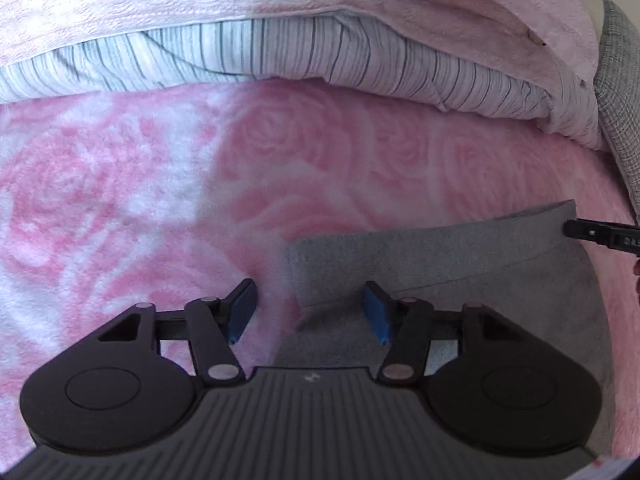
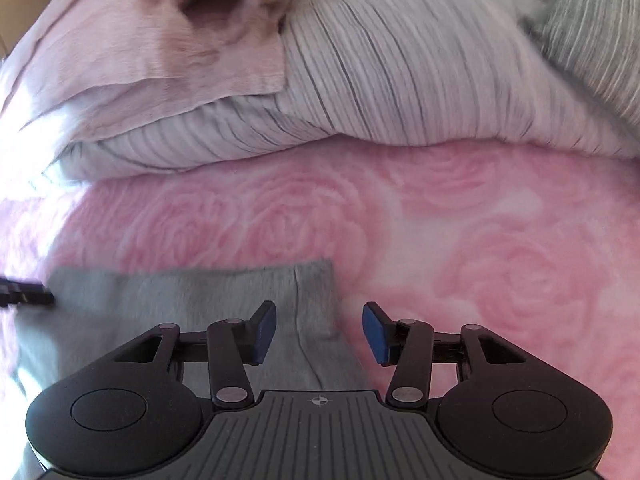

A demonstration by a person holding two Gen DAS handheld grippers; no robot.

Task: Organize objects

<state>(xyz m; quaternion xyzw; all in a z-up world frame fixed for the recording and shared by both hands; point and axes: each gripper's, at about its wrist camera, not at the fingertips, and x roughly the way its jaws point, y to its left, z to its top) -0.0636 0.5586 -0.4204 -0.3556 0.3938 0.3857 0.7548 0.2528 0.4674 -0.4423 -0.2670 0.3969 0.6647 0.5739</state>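
your left hand-held gripper [image 1: 310,310] hovers with jaws apart over the grey cloth's [image 1: 460,276] left edge (nothing gripped); your right hand-held gripper [image 2: 319,332], likewise apart, straddles its right edge on the pink rose blanket [image 2: 460,220].

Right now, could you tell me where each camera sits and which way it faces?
Left wrist: on the left gripper, angled down at the grey garment's left corner on the pink rose blanket; its open jaws show.
Right wrist: on the right gripper, angled down at the garment's right corner; its open jaws show.
Shared: garment, blanket, striped bedding; each glimpses the other's fingertip.
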